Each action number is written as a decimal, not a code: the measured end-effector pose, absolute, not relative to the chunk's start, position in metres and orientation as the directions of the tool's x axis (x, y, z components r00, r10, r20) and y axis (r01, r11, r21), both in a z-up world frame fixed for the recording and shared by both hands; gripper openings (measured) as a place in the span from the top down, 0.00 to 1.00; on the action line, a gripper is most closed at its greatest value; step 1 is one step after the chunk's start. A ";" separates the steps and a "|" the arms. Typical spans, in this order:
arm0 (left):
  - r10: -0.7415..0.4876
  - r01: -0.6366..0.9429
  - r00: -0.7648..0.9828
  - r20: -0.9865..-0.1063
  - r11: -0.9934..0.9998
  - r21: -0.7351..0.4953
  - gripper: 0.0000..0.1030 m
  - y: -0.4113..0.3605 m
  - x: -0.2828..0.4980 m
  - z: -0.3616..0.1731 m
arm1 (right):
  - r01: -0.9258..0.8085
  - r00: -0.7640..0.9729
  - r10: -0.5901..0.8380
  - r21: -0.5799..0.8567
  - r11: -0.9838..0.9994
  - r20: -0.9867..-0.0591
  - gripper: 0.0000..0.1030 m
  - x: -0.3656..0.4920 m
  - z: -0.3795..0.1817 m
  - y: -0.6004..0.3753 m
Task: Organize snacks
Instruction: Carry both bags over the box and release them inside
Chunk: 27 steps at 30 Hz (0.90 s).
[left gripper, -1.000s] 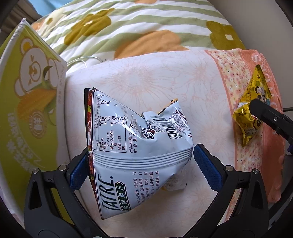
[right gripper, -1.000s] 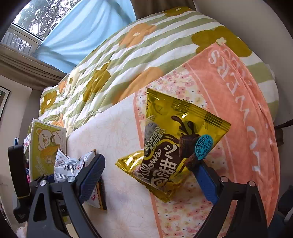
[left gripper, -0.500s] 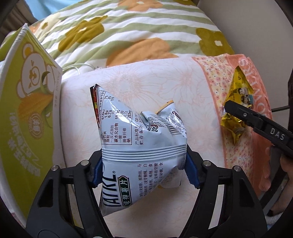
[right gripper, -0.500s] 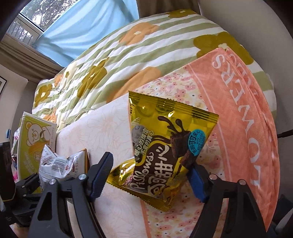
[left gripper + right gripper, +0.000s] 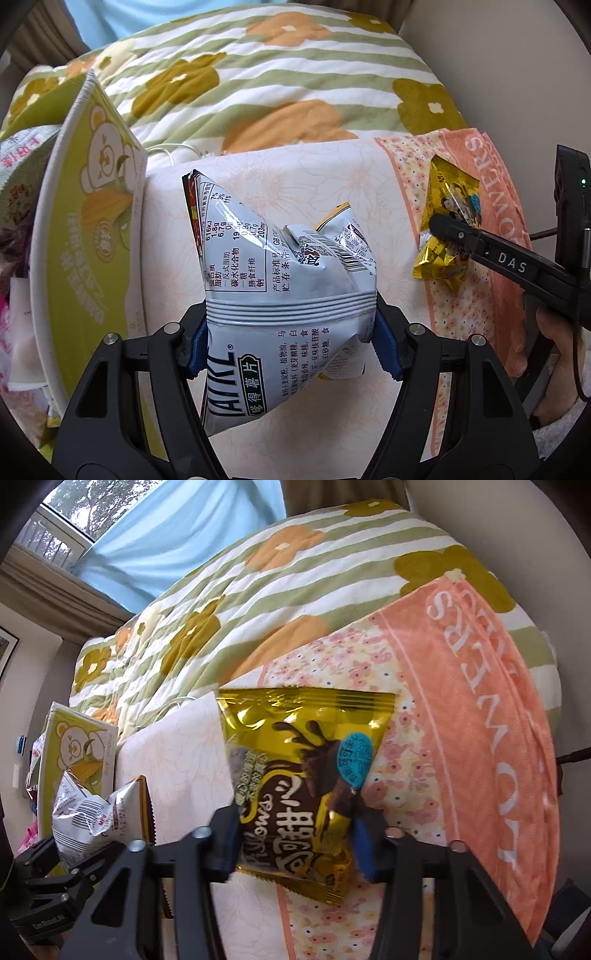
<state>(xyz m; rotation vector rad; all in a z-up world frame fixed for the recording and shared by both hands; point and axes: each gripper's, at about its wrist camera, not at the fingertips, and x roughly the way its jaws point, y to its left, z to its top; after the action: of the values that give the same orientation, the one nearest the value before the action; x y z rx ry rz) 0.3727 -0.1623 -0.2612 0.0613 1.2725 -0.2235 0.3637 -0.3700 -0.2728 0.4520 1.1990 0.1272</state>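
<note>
Here each claw pinches a snack: left claw (image 5: 291,339) the silver chip bag (image 5: 280,280), right claw (image 5: 295,834) the gold packet (image 5: 303,768).

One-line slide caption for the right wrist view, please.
Right tool shut on gold snack bag over floral towel; left tool holds chip bag.

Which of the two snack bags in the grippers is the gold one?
The gold chocolate snack bag, shut in the right gripper over the pink floral cloth. The left gripper grips the white chip bag.
</note>
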 end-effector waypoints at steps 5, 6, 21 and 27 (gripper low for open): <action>-0.129 0.201 0.309 -0.942 0.977 -0.067 0.35 -0.167 0.364 -0.247 | 0.098 0.380 0.328 0.390 0.916 -0.865 0.61 0.359 -0.265 -0.366; -0.129 0.201 0.316 -0.940 0.977 -0.066 0.35 -0.168 0.362 -0.244 | 0.095 0.384 0.328 0.390 0.916 -0.863 0.61 0.358 -0.263 -0.365; -0.156 0.160 0.526 -0.836 0.984 -0.083 0.34 -0.125 0.321 -0.125 | -0.148 0.511 0.344 0.314 0.938 -0.788 0.61 0.323 -0.144 -0.321; -0.144 0.130 0.610 -0.779 0.988 -0.081 0.34 -0.061 0.304 -0.078 | -0.238 0.563 0.393 0.312 0.920 -0.727 0.61 0.313 -0.097 -0.264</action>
<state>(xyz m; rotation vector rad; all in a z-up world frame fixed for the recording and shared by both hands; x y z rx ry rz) 0.3044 -0.0613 -0.0777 -0.0163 0.9007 -0.1584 0.3126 -0.2640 -0.0974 0.1866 0.8998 0.3740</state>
